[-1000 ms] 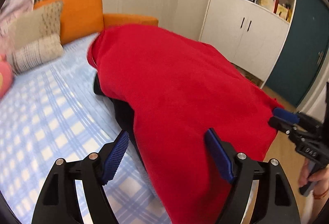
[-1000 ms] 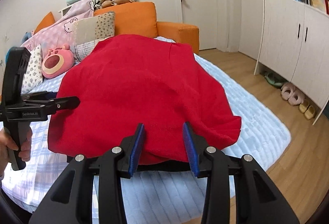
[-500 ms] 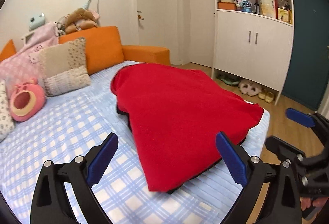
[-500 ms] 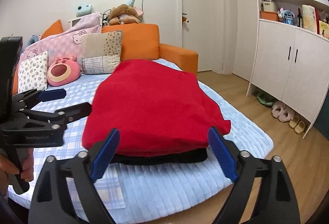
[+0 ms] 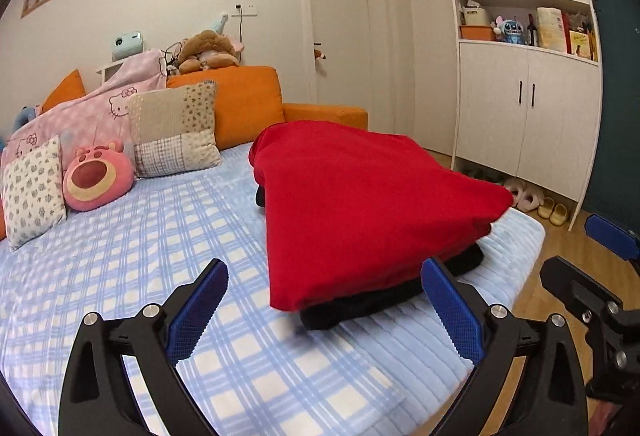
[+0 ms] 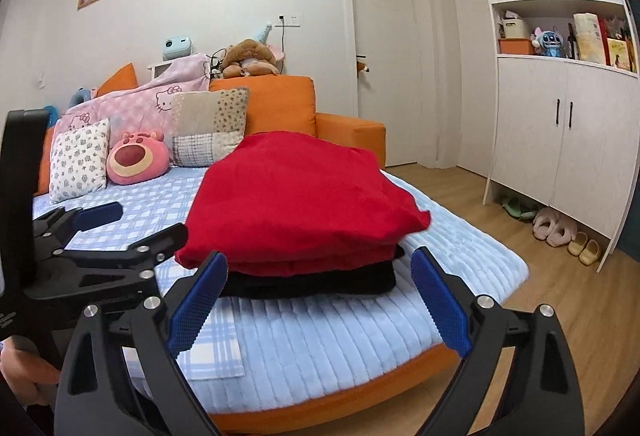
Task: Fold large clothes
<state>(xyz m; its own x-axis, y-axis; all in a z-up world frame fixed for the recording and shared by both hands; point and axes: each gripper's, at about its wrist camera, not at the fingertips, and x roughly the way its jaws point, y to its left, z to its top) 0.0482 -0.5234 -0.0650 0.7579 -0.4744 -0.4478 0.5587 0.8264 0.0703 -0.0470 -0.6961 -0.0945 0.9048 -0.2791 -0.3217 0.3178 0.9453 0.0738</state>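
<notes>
Looking across a sofa bed [image 5: 132,256], we see a blue-and-white checked sheet giving way to a pale blue quilted pad [image 6: 332,348] with ribbed stitching at the near edge. Orange back cushions [image 5: 244,104] line the far side, with a patchwork pillow [image 5: 176,128], a floral pillow [image 5: 32,192], a round pink bear plush [image 5: 98,176] and a pink cartoon-cat blanket [image 5: 100,104] bunched against them. Beyond stand white doors, a white cupboard [image 6: 560,140] with an open shelf of small items, and slippers [image 6: 554,230] on the wood floor.

The folded red garment [image 5: 360,204] lies on the bed toward its right edge, resting on a folded black garment [image 6: 316,280] that shows beneath its near edge. The red cloth looks soft and fleecy, a rounded slab with a loose corner drooping at the right.

We hold the left gripper [image 5: 324,310] short of the stack with its jaws spread wide; nothing sits between the fingers and neither pad touches cloth. The right gripper [image 6: 320,300] is likewise wide apart and empty, clear of the clothes. Both have black plastic arms with silver rivets and blue, finely dimpled rubber pads [image 6: 196,300]. In the right wrist view, a hand [image 6: 28,372] grips the left tool's black handle at the lower left.
</notes>
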